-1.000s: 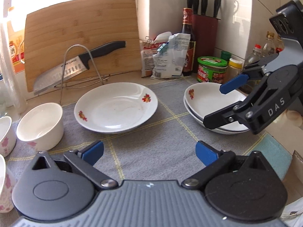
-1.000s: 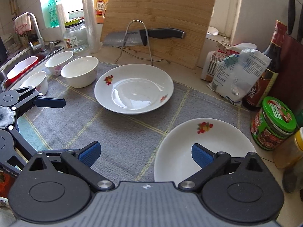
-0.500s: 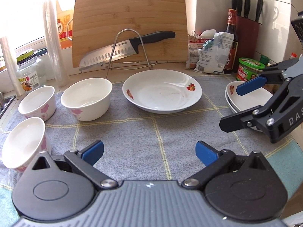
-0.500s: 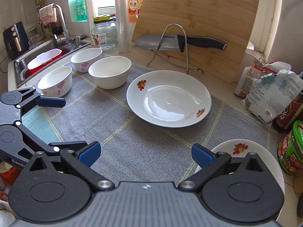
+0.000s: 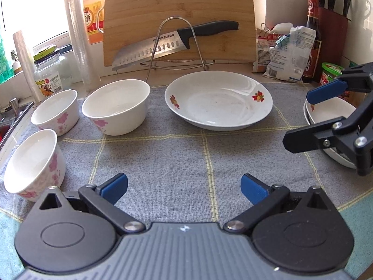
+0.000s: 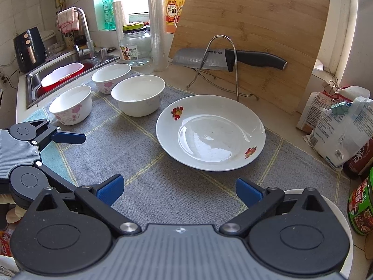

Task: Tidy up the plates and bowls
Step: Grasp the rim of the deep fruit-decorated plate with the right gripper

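Observation:
A white flowered plate (image 5: 219, 102) (image 6: 211, 135) lies alone on the grey mat. Two stacked plates (image 5: 331, 116) sit at the right; in the right wrist view only their rim (image 6: 335, 210) shows behind the gripper body. Three white bowls stand at the left: a large one (image 5: 116, 107) (image 6: 137, 95), a far flowered one (image 5: 56, 112) (image 6: 110, 78) and a near flowered one (image 5: 32, 161) (image 6: 71, 107). My left gripper (image 5: 184, 186) (image 6: 70, 137) is open and empty above the mat. My right gripper (image 6: 179, 190) (image 5: 312, 116) is open and empty, over the stacked plates.
A bamboo cutting board (image 5: 179, 16) leans at the back behind a wire rack holding a knife (image 5: 172, 42). A jar (image 6: 135, 46) and the sink (image 6: 63, 74) are at the left. Food bags (image 6: 335, 126), a sauce bottle (image 5: 313, 35) and a green-lidded jar (image 6: 361, 205) stand at the right.
Both grippers have swung left and pulled back: the lone plate and bowls moved toward the centre of both views, and the stacked plates slid to the right edge. Both stay open.

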Demonstrator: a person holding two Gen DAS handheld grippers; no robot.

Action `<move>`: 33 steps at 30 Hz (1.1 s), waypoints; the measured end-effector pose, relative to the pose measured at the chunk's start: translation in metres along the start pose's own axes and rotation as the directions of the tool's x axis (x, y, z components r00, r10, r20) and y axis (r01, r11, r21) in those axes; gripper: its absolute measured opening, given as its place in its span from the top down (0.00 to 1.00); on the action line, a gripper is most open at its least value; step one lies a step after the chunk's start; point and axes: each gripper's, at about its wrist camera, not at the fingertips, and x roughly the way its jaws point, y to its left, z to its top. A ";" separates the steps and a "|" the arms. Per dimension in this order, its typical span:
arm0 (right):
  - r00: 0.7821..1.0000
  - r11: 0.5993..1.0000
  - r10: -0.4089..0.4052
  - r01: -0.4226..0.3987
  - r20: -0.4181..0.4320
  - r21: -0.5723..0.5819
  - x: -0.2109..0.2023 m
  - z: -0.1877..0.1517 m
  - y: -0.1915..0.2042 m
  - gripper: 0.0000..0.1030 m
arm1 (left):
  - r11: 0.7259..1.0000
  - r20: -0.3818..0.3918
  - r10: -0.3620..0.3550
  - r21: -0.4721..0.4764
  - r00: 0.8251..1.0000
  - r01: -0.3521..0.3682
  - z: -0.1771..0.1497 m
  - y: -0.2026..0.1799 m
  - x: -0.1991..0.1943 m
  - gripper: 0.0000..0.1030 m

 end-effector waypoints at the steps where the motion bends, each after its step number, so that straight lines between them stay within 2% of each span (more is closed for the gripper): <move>1: 1.000 1.000 -0.004 0.004 0.000 0.003 0.001 0.000 -0.002 0.00 | 1.000 -0.004 -0.002 0.008 1.000 0.002 0.002 -0.001 0.004 0.01; 5: 0.999 0.999 -0.034 0.034 -0.009 0.027 0.003 0.001 -0.007 0.00 | 0.999 -0.014 -0.036 0.037 0.999 0.036 0.007 -0.007 0.025 0.01; 8: 0.999 0.998 -0.051 0.052 -0.010 0.048 0.001 0.001 -0.010 0.00 | 0.998 -0.041 -0.060 0.032 0.997 0.061 0.010 -0.008 0.040 0.00; 14: 0.996 0.993 -0.086 0.088 -0.025 0.081 0.002 0.003 -0.016 0.00 | 0.996 -0.042 -0.092 0.018 0.995 0.093 0.015 -0.007 0.057 0.01; 17: 0.996 0.991 -0.085 0.088 -0.031 0.096 0.003 0.005 -0.018 0.00 | 0.995 -0.040 -0.104 -0.001 0.994 0.105 0.019 -0.006 0.064 0.01; 33: 0.993 0.993 -0.067 0.075 -0.093 0.096 0.030 0.021 -0.044 0.00 | 0.993 -0.003 -0.114 0.020 0.994 0.114 0.043 -0.010 0.095 0.00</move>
